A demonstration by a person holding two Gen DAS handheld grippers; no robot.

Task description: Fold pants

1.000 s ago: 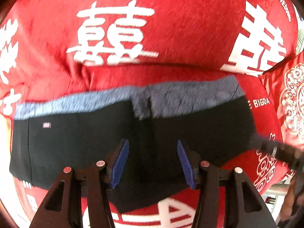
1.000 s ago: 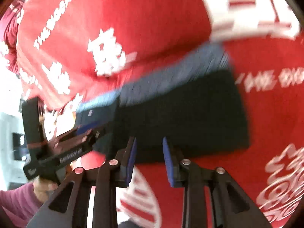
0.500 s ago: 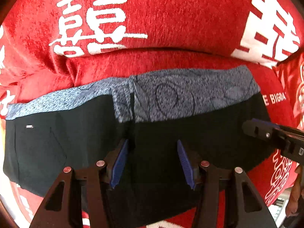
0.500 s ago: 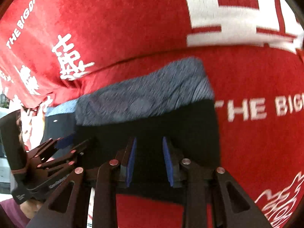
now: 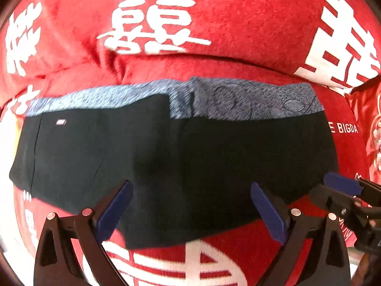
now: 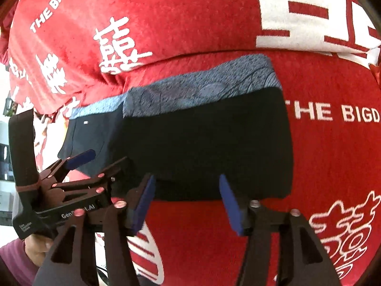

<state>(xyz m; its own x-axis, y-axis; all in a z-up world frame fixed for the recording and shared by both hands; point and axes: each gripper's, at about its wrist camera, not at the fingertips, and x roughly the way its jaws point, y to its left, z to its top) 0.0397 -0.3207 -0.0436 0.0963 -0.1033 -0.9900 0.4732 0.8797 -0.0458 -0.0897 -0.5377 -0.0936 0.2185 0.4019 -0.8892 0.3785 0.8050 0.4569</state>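
Note:
Black pants (image 5: 185, 162) with a grey-blue waistband (image 5: 238, 100) lie folded flat on a red sofa seat, waistband toward the backrest. They also show in the right wrist view (image 6: 202, 143). My left gripper (image 5: 190, 212) is open and empty, just above the pants' near edge. My right gripper (image 6: 187, 202) is open and empty at the near edge of the pants' right half. The right gripper also shows at the right edge of the left wrist view (image 5: 343, 190). The left gripper shows at the left of the right wrist view (image 6: 81, 166).
The red sofa cover (image 5: 238, 23) with white characters covers seat and backrest. A red cushion (image 5: 371, 124) sits at the right end. The sofa's left edge and the room beyond (image 6: 4, 143) show at the left.
Both grippers' jaws have opened wider. Both have drawn back a little toward the pants' near edge.

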